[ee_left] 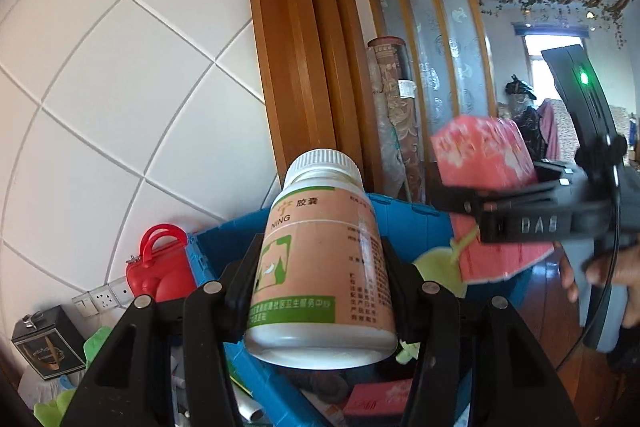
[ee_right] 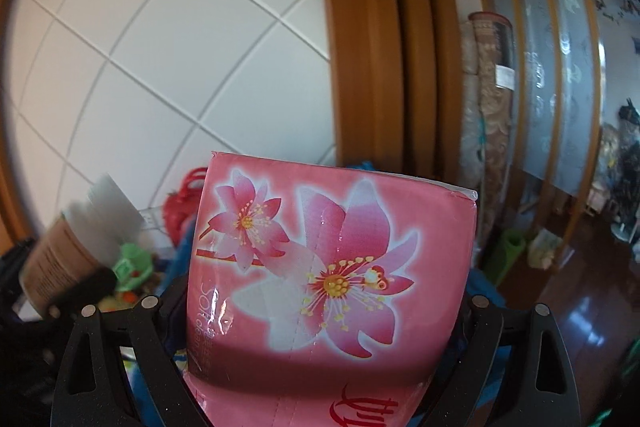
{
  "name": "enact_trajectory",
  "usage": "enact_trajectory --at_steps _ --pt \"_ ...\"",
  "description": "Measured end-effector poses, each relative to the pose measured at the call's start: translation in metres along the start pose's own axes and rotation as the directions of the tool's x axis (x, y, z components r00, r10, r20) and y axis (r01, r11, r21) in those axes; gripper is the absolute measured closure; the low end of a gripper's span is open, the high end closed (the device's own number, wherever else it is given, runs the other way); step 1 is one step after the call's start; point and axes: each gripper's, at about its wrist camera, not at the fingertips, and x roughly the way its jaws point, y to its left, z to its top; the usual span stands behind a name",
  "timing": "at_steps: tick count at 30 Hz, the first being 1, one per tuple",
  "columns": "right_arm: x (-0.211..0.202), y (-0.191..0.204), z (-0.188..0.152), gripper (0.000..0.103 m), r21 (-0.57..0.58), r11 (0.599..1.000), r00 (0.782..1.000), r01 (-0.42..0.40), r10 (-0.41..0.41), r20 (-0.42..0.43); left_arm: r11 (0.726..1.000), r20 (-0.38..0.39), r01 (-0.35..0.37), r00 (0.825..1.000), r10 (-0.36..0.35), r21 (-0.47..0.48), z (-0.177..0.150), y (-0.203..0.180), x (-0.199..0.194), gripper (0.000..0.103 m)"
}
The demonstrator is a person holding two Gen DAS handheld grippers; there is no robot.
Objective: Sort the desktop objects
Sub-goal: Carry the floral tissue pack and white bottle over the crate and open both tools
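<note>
My left gripper (ee_left: 320, 267) is shut on a white-capped pill bottle (ee_left: 320, 259) with a peach and green label, held upright above a blue crate (ee_left: 408, 219). My right gripper (ee_right: 324, 307) is shut on a pink tissue pack (ee_right: 328, 267) printed with flowers. In the left wrist view the right gripper (ee_left: 500, 211) holds the same tissue pack (ee_left: 484, 155) over the crate's right side. The bottle (ee_right: 60, 259) shows blurred at the left of the right wrist view.
Inside the crate lie a pink box (ee_left: 380, 399) and white items. A red case (ee_left: 160, 267) stands left of the crate, a black box (ee_left: 48, 343) further left by wall sockets (ee_left: 104, 297). Wooden pillar (ee_left: 300, 47) and rolled rug (ee_left: 392, 115) stand behind.
</note>
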Motion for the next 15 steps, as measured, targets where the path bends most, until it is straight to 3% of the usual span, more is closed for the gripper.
enact_trajectory --at_steps 11,13,15 --pt "0.016 -0.05 0.006 0.009 0.029 0.998 0.998 0.051 -0.05 -0.037 0.997 -0.029 -0.071 0.997 0.07 -0.015 0.021 -0.019 0.029 0.05" --pt "0.018 -0.055 0.006 0.008 0.033 0.998 0.998 0.055 -0.054 -0.044 0.994 -0.03 -0.107 0.994 0.107 -0.017 0.023 -0.019 0.031 0.038" --pt "0.018 -0.057 0.006 0.007 0.037 0.998 0.998 0.052 -0.051 -0.041 0.989 -0.027 -0.145 0.989 0.144 -0.022 0.025 -0.02 0.032 0.014"
